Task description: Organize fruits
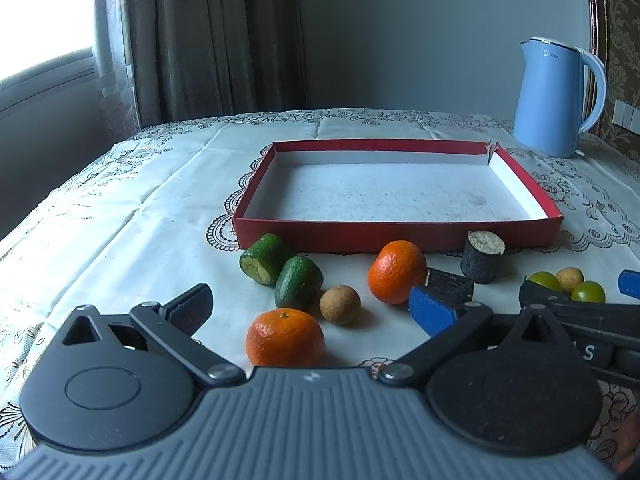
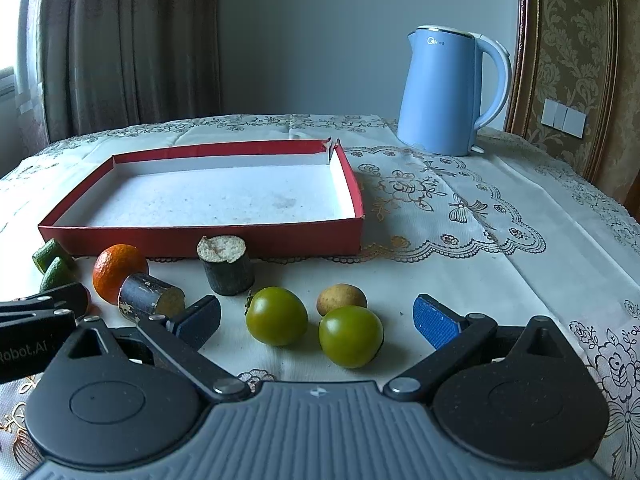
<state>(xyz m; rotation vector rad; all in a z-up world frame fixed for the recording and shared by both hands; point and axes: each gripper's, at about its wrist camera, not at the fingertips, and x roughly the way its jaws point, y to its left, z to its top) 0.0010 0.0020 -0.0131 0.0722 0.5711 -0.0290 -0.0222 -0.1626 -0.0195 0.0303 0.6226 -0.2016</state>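
Observation:
An empty red box [image 1: 396, 233] [image 2: 200, 240] sits mid-table. In front of it lie two oranges [image 1: 285, 337] [image 1: 397, 272], two green cut pieces [image 1: 267, 258] [image 1: 298, 287], a brown longan [image 1: 340, 304], two dark sugarcane stubs [image 2: 226, 268] [image 2: 152, 297], two green round fruits [image 2: 277, 316] [image 2: 350, 336] and a second longan [image 2: 341, 298]. My left gripper [image 1: 312, 308] is open around the near orange and longan. My right gripper [image 2: 318, 318] is open around the green fruits. Neither holds anything.
A blue electric kettle [image 1: 556, 98] [image 2: 448, 90] stands at the back right on the lace tablecloth [image 2: 460, 216]. Curtains [image 1: 208, 36] hang behind the table on the left. A chair back [image 2: 576, 60] stands at the right.

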